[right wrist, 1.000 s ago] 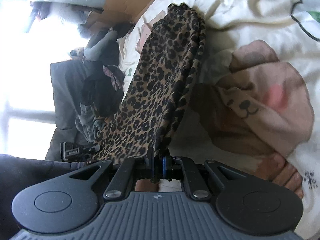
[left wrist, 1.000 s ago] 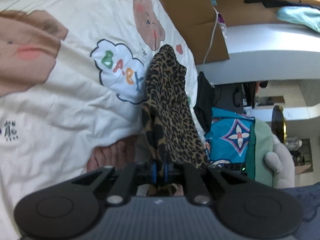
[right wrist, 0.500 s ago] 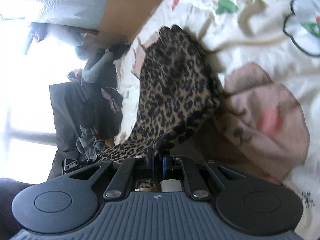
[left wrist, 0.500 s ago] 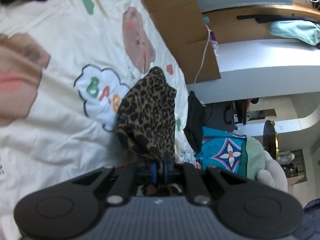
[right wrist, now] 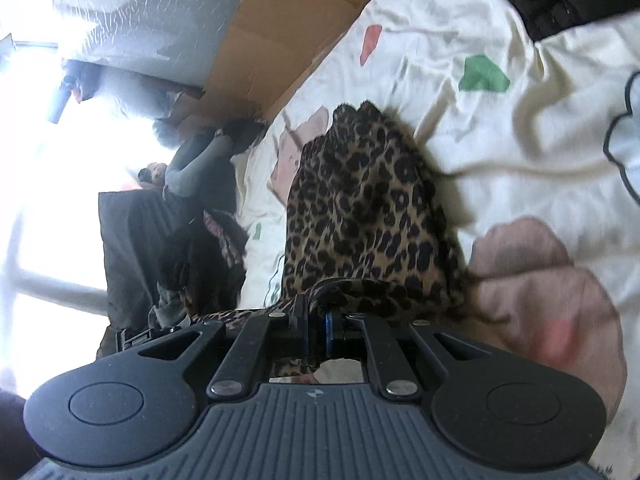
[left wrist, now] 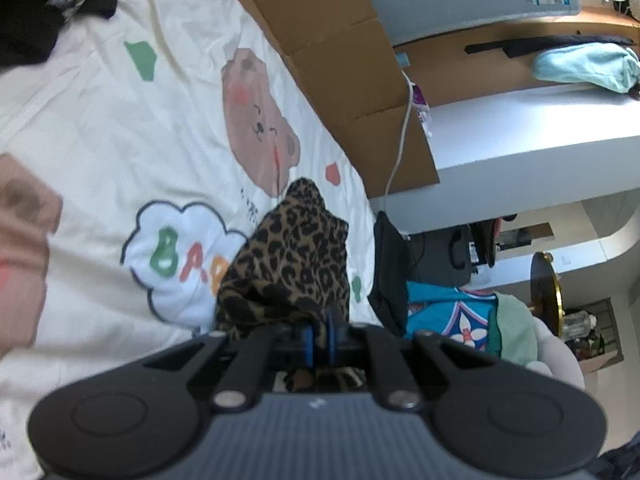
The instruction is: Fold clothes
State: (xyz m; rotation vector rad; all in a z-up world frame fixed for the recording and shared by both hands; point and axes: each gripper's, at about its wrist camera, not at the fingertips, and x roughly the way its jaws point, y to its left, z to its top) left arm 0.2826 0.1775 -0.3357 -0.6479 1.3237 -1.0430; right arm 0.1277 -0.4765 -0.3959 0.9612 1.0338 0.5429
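A leopard-print garment [left wrist: 296, 252] lies bunched on a cream bedsheet [left wrist: 120, 128] printed with bears and a cloud. My left gripper [left wrist: 319, 330] is shut on its near edge, the cloth pinched between the blue pads. In the right wrist view the same leopard-print garment [right wrist: 368, 208] rises in a short doubled mound ahead of my right gripper [right wrist: 316, 322], which is shut on another fold of its edge. The far end of the garment rests on the sheet [right wrist: 500, 128].
A cardboard panel [left wrist: 332, 60] and a white cable [left wrist: 400, 148] run along the bed's far side. A black garment [left wrist: 390, 276] and a turquoise patterned cloth [left wrist: 448, 316] sit past the leopard piece. Dark clothes [right wrist: 200, 256] pile up by a bright window.
Both grippers have moved forward toward the garment's far end, still shut on it. The long stretched cloth has shortened and doubled over into a compact mound.
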